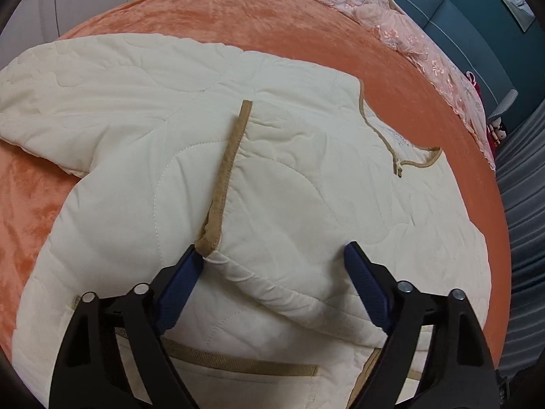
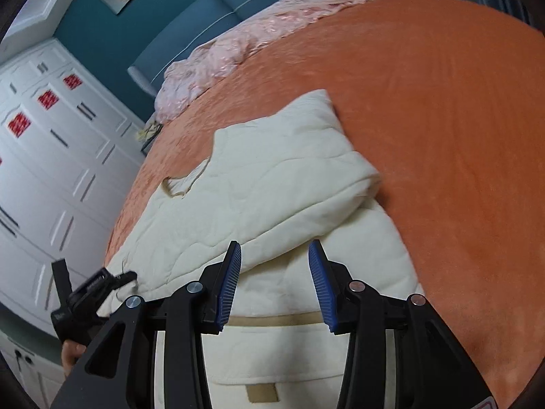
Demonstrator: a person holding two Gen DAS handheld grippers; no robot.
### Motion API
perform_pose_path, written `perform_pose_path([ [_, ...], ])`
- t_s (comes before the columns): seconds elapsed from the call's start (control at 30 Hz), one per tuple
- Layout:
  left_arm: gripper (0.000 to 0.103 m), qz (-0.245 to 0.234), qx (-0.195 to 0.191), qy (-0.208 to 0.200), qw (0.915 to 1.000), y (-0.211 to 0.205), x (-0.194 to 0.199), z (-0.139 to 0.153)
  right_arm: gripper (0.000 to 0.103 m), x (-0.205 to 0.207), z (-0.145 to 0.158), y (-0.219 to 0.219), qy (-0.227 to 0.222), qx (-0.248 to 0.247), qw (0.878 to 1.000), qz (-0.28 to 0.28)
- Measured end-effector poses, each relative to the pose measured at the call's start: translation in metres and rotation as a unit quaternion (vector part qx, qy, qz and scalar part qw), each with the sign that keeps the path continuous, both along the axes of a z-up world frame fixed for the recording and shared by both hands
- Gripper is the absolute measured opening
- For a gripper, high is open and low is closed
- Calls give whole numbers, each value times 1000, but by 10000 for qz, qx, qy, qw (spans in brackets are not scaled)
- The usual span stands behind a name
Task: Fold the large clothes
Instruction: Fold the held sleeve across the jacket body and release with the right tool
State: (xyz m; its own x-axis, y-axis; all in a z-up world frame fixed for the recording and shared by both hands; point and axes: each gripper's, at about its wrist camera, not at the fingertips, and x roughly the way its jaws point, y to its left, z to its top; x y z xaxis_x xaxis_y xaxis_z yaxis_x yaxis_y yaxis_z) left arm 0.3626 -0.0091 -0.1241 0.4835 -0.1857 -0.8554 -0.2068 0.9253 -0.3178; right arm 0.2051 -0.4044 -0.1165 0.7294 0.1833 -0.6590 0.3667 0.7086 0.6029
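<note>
So we are looking at a cream quilted jacket [image 1: 279, 177] lying spread on the orange bedspread [image 1: 211, 13], filling the middle and lower part of the left wrist view. Its tan-trimmed cuff [image 1: 226, 177] is running down the centre of that frame, so one sleeve is lying folded across the body, and in the right wrist view the other sleeve [image 2: 299, 156] is lying doubled over the torso in mid-frame. We are judging the sleeves as already brought in, while the body is not yet folded over on itself: the tan-edged pocket [image 1: 238, 364] at the bottom of the frame is lying flat and exposed.

Our left gripper [image 1: 274, 255] is standing wide open, gripping nothing, with its left blue pad [image 1: 177, 296] just touching the cuff end. Our right gripper [image 2: 274, 255] is standing open too, hanging above the fabric with nothing between its pads.

Further out, a pink lace cover [image 1: 391, 24] is lying bunched along the upper right, against the teal headboard [image 1: 453, 10]. White wardrobe doors [image 2: 51, 143] are filling the left of the right wrist view.
</note>
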Motion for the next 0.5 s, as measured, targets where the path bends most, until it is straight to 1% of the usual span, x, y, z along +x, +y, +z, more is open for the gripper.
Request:
perform_pose_path([
  [0.03,54,-6,58,-25,10000,-1,1,0,42,3,-7,-8,-11,183,9998,-112],
  [0.07,48,-59,129,-42,9999,-3,3,1,42,7,-10,-14,-45,340,9992,-199],
  [0.13,19,-124,220,-68,9997,-3,7,3,42,17,-20,-24,-96,691,9968,-385],
  [0.2,7,-223,253,-153,9993,-2,14,8,42,27,-29,-36,-179,1127,9922,-493],
  [0.27,6,-335,308,-379,9982,-4,21,21,35,38,-37,-46,-231,1520,9861,-630],
  [0.3,5,-364,345,-554,9972,-4,24,31,19,43,-35,-48,-262,1536,9858,-631],
  [0.33,5,-401,377,-743,9957,-5,27,42,14,48,-27,-48,-366,1421,9875,-577],
  [0.37,5,-437,399,-936,9938,-6,27,54,11,47,-14,-45,-559,1251,9892,-524],
  [0.43,5,-507,523,-1331,9884,-7,26,75,10,42,25,-35,-1105,639,9910,-394],
  [0.47,5,-525,583,-1461,9861,-7,26,80,9,38,39,-28,-1258,364,9909,-326],
  [0.5,5,-553,637,-1498,9851,-7,26,79,8,37,44,-22,-1311,56,9910,-269],
])
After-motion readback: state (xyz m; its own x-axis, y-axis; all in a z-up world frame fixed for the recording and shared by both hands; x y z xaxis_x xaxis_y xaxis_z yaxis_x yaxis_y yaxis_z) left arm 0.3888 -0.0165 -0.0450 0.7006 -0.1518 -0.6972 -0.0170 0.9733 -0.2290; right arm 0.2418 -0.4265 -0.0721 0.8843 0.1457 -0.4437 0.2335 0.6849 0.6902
